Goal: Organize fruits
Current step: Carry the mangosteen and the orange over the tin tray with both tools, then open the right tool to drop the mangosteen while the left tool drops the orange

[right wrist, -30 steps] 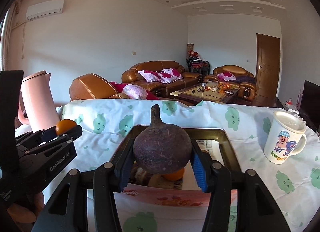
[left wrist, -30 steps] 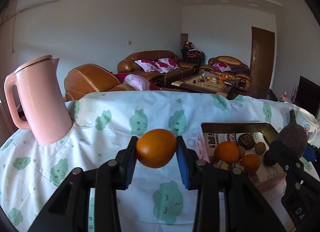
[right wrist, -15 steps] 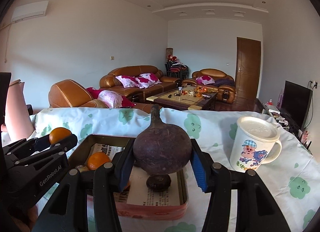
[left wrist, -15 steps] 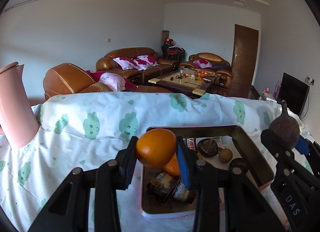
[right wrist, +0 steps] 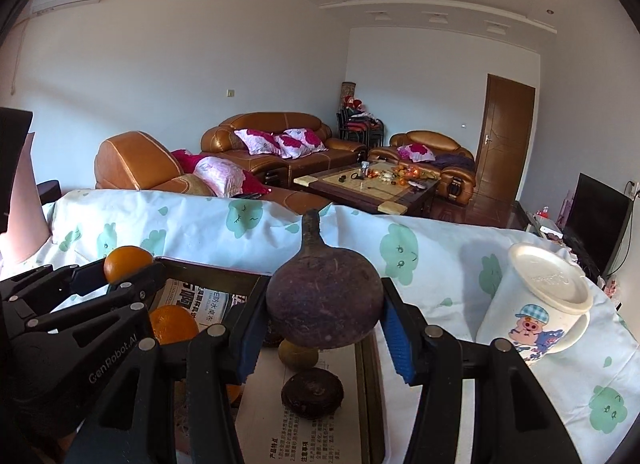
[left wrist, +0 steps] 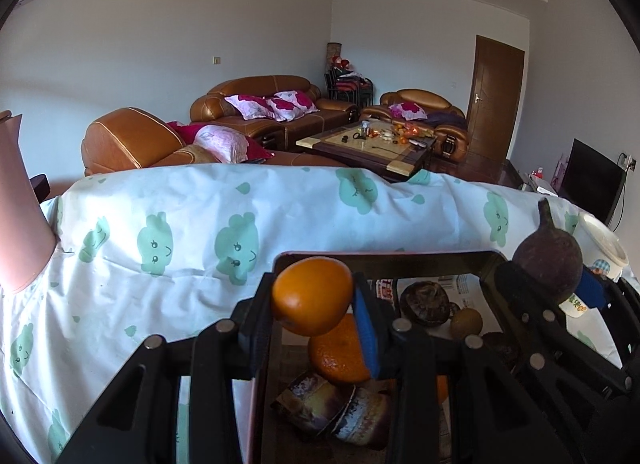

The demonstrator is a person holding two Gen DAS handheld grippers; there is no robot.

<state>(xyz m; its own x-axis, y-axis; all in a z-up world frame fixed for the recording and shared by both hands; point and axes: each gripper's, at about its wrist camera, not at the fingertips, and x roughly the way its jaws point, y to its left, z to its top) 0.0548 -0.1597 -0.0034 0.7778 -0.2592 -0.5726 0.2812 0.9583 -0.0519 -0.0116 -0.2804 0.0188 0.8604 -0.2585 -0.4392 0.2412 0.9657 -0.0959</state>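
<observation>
1. Orange fruit [left wrist: 312,294] sits clamped in the left gripper [left wrist: 313,304], held above the tray's [left wrist: 384,257] near-left part.
2. Dark stemmed fruit [right wrist: 323,304] is pinched by the right gripper [right wrist: 320,322] over the tray's right side.
3. Several fruits already lie in the tray; these two remain to drop.

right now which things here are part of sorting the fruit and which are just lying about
Part of the job:
- orange held in the left gripper
- dark stemmed fruit held in the right gripper
- tray lined with newspaper, holding a second orange and smaller fruits

Lying about:
- cartoon mug with a lid
- pink kettle
- patterned tablecloth
</observation>
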